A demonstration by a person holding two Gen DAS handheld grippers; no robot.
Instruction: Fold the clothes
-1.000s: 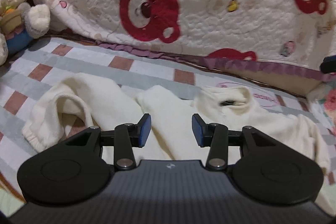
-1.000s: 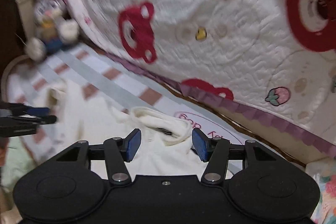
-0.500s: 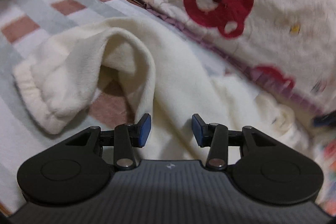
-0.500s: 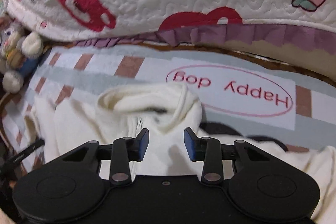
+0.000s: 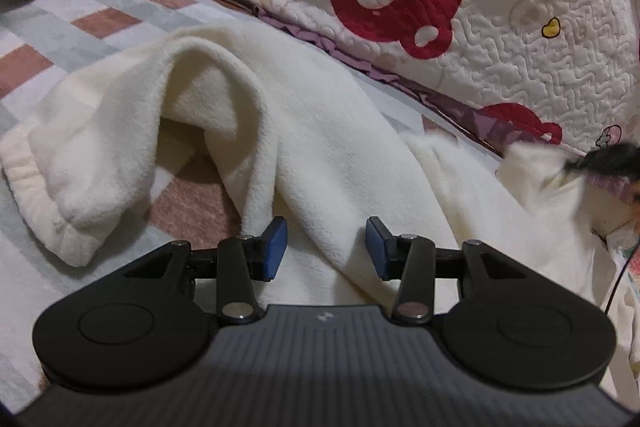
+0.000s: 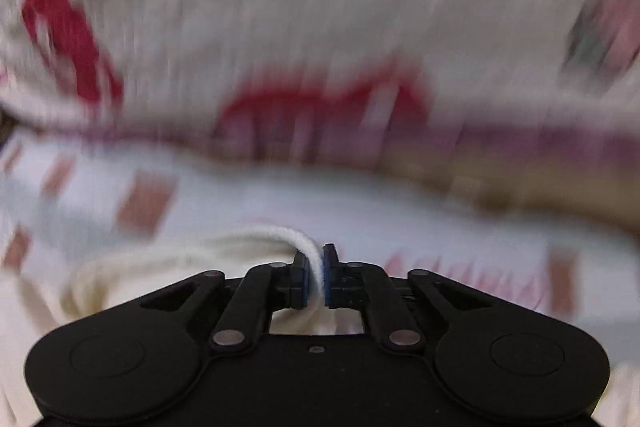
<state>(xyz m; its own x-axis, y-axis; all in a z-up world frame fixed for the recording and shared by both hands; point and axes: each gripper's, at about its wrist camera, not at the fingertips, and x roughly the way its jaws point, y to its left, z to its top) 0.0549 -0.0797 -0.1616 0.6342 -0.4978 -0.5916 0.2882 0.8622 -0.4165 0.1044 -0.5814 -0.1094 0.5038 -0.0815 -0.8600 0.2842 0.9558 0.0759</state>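
Two grippers, and they're doing totally different things right now. The right gripper (image 6: 316, 277) has its jaws clenched on a ribbed edge of the cream fleece garment (image 5: 320, 147), looks like the collar (image 6: 296, 241); half a second ago those jaws were apart and just hovering over it. Its whole view is smeared with motion blur now, whereas before it was sharp enough to read the print on the bed sheet (image 5: 100, 23).

The left gripper (image 5: 326, 247) has its jaws released, same gap as before, sitting just above the fleece near a raised fold. The garment is spread over the checked bed sheet, with one cuffed sleeve (image 5: 60, 187) curled at the near left. The bear quilt (image 5: 520, 7) runs along the far side, and the left view has barely shifted. At the far right of that view the fabric is blurred where the right gripper has it.
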